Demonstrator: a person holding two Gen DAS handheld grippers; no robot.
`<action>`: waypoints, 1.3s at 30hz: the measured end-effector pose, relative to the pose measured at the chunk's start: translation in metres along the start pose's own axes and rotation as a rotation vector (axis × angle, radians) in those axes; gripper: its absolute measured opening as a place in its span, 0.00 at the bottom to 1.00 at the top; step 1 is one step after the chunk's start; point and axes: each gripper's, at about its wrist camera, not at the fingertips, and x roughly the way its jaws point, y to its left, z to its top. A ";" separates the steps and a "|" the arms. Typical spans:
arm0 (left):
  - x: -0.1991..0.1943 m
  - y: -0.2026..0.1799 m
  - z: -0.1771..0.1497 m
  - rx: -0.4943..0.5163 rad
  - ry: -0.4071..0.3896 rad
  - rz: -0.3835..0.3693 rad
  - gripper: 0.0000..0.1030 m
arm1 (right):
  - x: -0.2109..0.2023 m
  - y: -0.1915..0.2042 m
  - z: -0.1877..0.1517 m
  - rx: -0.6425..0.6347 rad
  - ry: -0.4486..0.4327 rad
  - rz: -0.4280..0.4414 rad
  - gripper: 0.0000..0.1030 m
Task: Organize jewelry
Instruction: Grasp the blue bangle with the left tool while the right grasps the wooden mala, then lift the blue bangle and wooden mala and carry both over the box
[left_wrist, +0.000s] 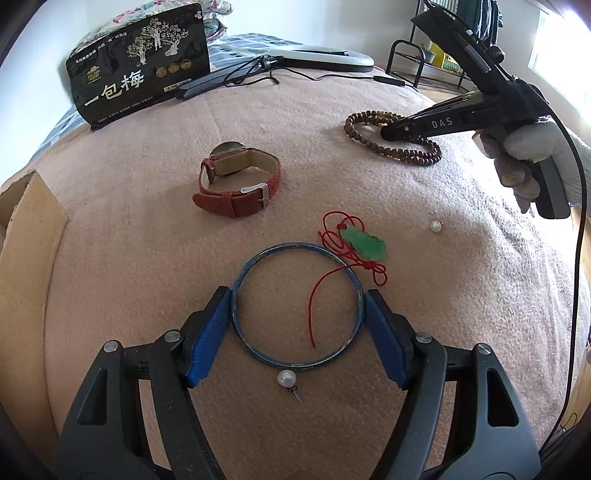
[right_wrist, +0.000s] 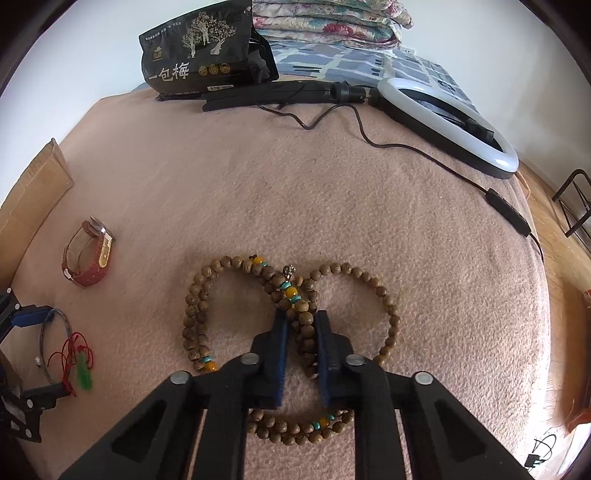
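Your two tools each close on a piece of jewelry lying on the pink blanket.

Left wrist view: your left tool (left_wrist: 297, 321) brackets the blue bangle (left_wrist: 297, 305), both pads touching its outer rim. A red cord with a green pendant (left_wrist: 364, 243) crosses the bangle; a pearl earring (left_wrist: 286, 379) lies just beside its near edge, and a red watch (left_wrist: 238, 181) lies farther off. Right wrist view: your right tool (right_wrist: 300, 349) pinches a strand of the wooden bead necklace (right_wrist: 295, 317) between nearly closed pads.
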 end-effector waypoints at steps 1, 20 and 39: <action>-0.001 0.000 0.000 -0.002 0.000 -0.001 0.72 | -0.001 0.000 -0.001 0.004 0.001 -0.004 0.05; -0.040 0.001 0.002 -0.038 -0.054 -0.008 0.71 | -0.051 0.003 -0.011 0.068 -0.068 -0.016 0.04; -0.099 0.010 -0.005 -0.064 -0.148 0.028 0.71 | -0.122 0.030 -0.015 0.058 -0.169 0.009 0.04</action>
